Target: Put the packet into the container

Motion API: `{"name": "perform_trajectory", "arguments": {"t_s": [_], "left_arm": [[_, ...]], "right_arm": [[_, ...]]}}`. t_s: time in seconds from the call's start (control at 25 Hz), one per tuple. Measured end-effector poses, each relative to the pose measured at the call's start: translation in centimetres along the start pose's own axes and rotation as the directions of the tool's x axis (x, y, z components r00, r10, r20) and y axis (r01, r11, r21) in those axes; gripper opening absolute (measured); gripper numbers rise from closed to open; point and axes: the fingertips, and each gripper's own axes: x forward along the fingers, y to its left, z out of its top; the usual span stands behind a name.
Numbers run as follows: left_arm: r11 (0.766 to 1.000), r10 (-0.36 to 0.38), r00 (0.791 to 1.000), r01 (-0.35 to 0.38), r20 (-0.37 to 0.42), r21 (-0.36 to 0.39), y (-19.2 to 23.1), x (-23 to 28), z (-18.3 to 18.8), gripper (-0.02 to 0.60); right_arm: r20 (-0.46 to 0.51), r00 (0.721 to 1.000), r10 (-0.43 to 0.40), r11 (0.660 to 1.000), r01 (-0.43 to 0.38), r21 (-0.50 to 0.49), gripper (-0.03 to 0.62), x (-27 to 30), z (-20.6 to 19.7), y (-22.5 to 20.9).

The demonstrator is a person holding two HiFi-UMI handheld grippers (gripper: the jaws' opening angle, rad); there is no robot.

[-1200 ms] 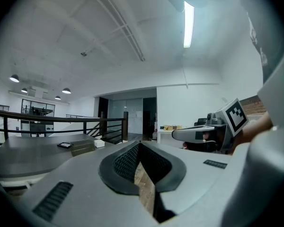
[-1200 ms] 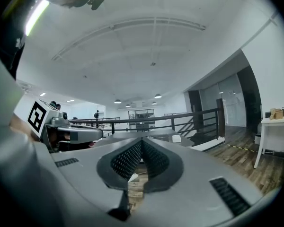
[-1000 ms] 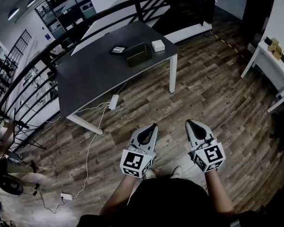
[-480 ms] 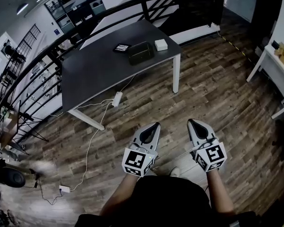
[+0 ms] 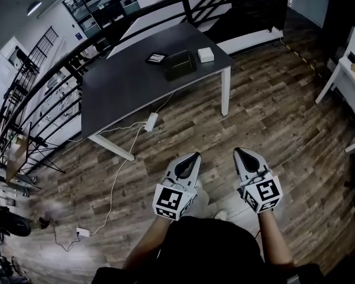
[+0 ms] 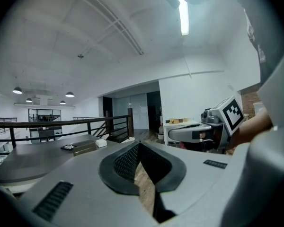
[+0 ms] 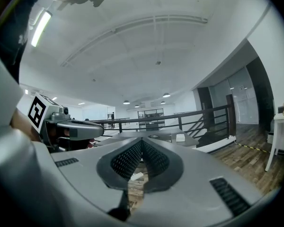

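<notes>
Wood-plank floor spreads below me, with the dark grey table well ahead. Near its far edge the packet lies flat, small and dark with a paler face. Its long side runs along that edge toward the dark container just beside it. My left gripper and right gripper are both pinched together on nothing. The left gripper view shows the packet edge-on; in the right gripper view I cannot make it out.

Grey tapered left gripper and right gripper; black-and-white marker cubes; black ribbed jaws; black top
</notes>
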Motion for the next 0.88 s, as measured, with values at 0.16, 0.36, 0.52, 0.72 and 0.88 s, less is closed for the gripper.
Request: {"name": "perform_trajectory", "arguments": {"t_s": [0.16,0.36,0.52,0.72,0.88], "left_arm": [[1.000,0.001,1.000,-0.001,0.006,-0.004,1.2,1.8,-0.3,-0.006],[1.000,-0.003,1.000,0.003,0.005,-0.014,4.1,4.5,-0.7,-0.006],[1.000,-0.001,1.000,0.001,0.008,-0.031,7.8,7.3,-0.9,-0.006],[0.999,-0.014,1.000,0.014,-0.010,-0.044,12.8,10.9,-0.9,-0.006],[0.999,-0.020,1.000,0.020,-0.005,-0.045,16.6,13.0,0.1,-0.006]], "right_arm": [[-0.018,1.000,0.001,1.000,-0.001,0.002,0.005,1.6,-0.8,-1.3],[-0.002,1.000,-0.001,1.000,0.001,-0.004,0.005,5.3,-0.4,-2.9],[-0.017,1.000,0.006,1.000,-0.006,-0.009,0.005,9.6,0.1,-4.1],[-0.039,0.999,-0.001,1.000,0.001,-0.004,0.005,15.5,1.2,-5.8],[-0.041,0.999,-0.007,1.000,0.006,-0.005,0.005,19.6,2.4,-6.9]]}}
